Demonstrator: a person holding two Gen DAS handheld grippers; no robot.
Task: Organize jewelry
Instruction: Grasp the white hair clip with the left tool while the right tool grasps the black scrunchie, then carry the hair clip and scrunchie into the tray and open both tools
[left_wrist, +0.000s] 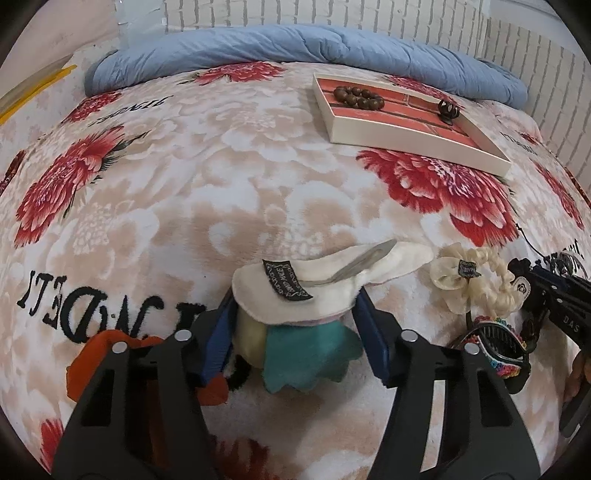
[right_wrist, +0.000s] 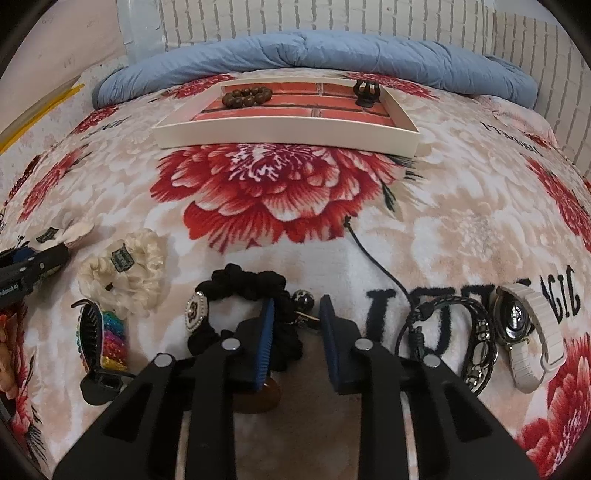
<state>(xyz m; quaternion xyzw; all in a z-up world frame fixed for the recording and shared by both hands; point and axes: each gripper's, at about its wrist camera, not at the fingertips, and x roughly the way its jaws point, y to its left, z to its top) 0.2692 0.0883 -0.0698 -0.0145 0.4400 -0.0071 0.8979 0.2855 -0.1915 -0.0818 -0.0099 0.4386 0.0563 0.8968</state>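
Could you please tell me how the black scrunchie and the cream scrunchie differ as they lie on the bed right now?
The black scrunchie carries a white and black oval charm, while the cream scrunchie has a small dark fabric label. The black one lies directly at the right gripper, with one blue finger over its loop; the cream one lies off to the left, untouched. Both are ruffled fabric loops resting on the floral blanket, outside the tray.

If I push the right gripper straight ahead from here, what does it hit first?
Likely the small black-and-white bead charm lying just ahead between the open fingers of the right gripper, beside the black scrunchie. Beyond it only blanket shows until the tray. Depth is uncertain.
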